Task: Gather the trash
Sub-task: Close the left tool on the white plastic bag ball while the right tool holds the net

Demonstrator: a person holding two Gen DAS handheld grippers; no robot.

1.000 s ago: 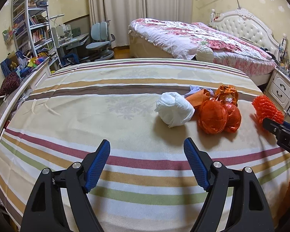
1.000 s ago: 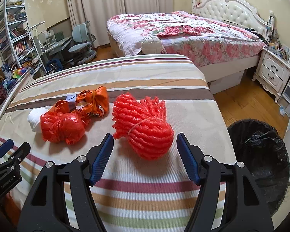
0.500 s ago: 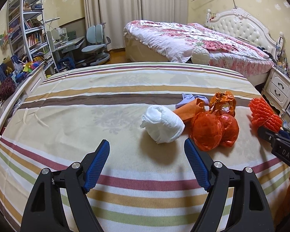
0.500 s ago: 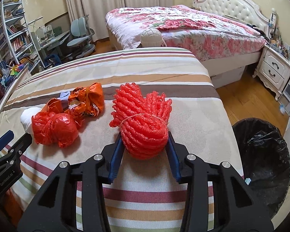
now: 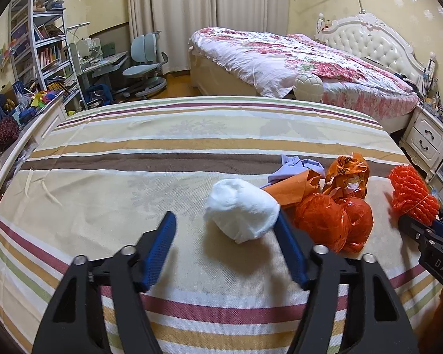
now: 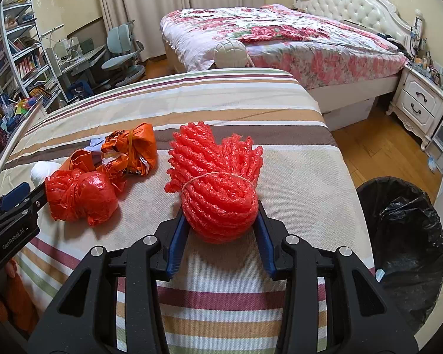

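On the striped bed cover (image 5: 162,153) lies a white crumpled wad (image 5: 240,212). My left gripper (image 5: 224,216) straddles it and its jaws are closing; the right pad is at the wad's edge, the left pad still stands clear of it. Beside the wad are a red plastic bag (image 5: 333,224), an orange wrapper bundle (image 5: 347,174) and a lilac scrap (image 5: 298,165). My right gripper (image 6: 220,211) is shut on a red foam net bundle (image 6: 218,191) tied with string, resting on the cover.
A black-lined trash bin (image 6: 404,236) stands on the wooden floor just past the bed's right edge. A second bed with a floral quilt (image 6: 280,35) and a white nightstand (image 6: 419,106) lie beyond. Shelves and a desk chair (image 5: 144,59) are at the far left.
My right gripper closed onto the red foam net bundle. My left gripper came forward until the white wad sat between its fingers, and its jaws have narrowed.
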